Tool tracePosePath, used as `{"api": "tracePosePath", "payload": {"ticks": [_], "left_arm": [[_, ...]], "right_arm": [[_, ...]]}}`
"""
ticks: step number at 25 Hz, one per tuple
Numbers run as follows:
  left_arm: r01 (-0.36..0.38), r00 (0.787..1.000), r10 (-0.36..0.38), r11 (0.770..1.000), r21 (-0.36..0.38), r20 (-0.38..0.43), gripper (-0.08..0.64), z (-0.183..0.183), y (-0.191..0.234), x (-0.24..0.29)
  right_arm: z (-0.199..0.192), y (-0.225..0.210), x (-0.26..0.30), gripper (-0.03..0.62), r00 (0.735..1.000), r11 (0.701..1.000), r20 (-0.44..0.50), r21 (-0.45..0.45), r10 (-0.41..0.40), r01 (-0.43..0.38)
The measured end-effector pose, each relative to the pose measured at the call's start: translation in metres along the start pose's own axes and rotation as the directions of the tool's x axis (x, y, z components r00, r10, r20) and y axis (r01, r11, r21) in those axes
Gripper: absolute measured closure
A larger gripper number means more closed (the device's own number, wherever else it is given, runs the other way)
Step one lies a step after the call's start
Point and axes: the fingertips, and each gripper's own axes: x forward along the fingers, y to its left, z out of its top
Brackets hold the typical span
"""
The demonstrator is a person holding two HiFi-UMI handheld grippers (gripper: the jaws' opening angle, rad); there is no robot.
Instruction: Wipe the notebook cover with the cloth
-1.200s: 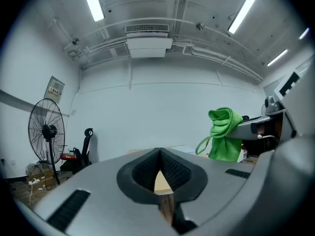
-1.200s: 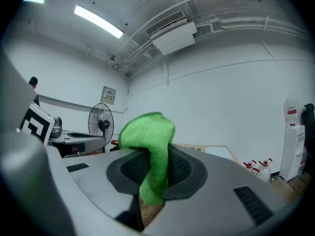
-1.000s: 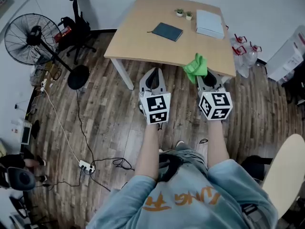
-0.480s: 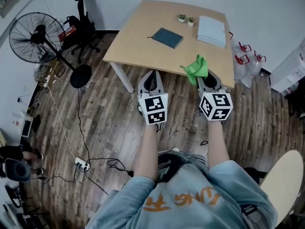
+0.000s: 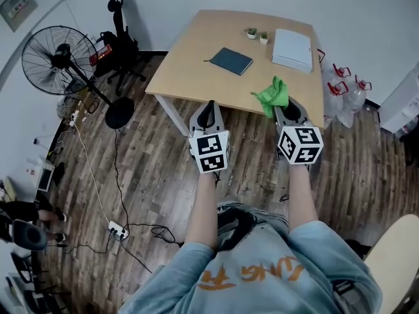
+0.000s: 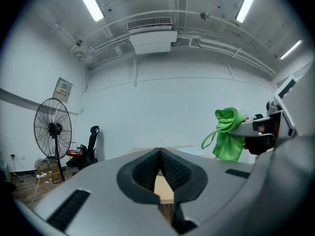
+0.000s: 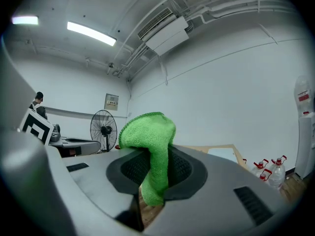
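Wood-floor room, tan table point(image 5: 190, 70) ahead. Only head view shows the dark notebook point(image 5: 230, 61), flat on the tabletop, well apart from both grippers. L gripper point(image 6: 160, 154): jaws together, nothing btwn. R gripper point(image 7: 152, 154): clamped on green cloth point(image 7: 147, 132), near table's front edge.
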Motion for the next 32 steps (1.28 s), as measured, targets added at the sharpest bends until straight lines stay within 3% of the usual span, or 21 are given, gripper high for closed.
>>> {"api": "tracePosePath", "payload": {"ticks": [10,18,26,32], "left_arm": [[-0.039,0.999,0.04,0.999,-0.025,0.028,0.543,0.007,0.009,0.018],[-0.061,0.997,0.064,0.996,-0.064,0.042,0.543,-0.004,0.035,0.064],[-0.051,0.999,0.052,0.992,-0.115,0.002,0.543,-0.032,0.066,0.154],[-0.058,0.997,0.048,0.983,-0.172,-0.063,0.543,-0.056,0.103,0.225]], "right_arm": [[0.011,-0.014,0.016,0.527,1.0,1.0,0.021,-0.018,0.021,-0.02],[0.006,-0.027,0.058,0.526,0.999,0.998,0.018,-0.048,0.029,-0.028],[-0.011,-0.052,0.148,0.527,1.0,0.999,-0.016,-0.037,0.021,-0.022],[-0.038,-0.049,0.231,0.526,0.994,0.999,-0.101,-0.014,0.049,-0.051]]}}
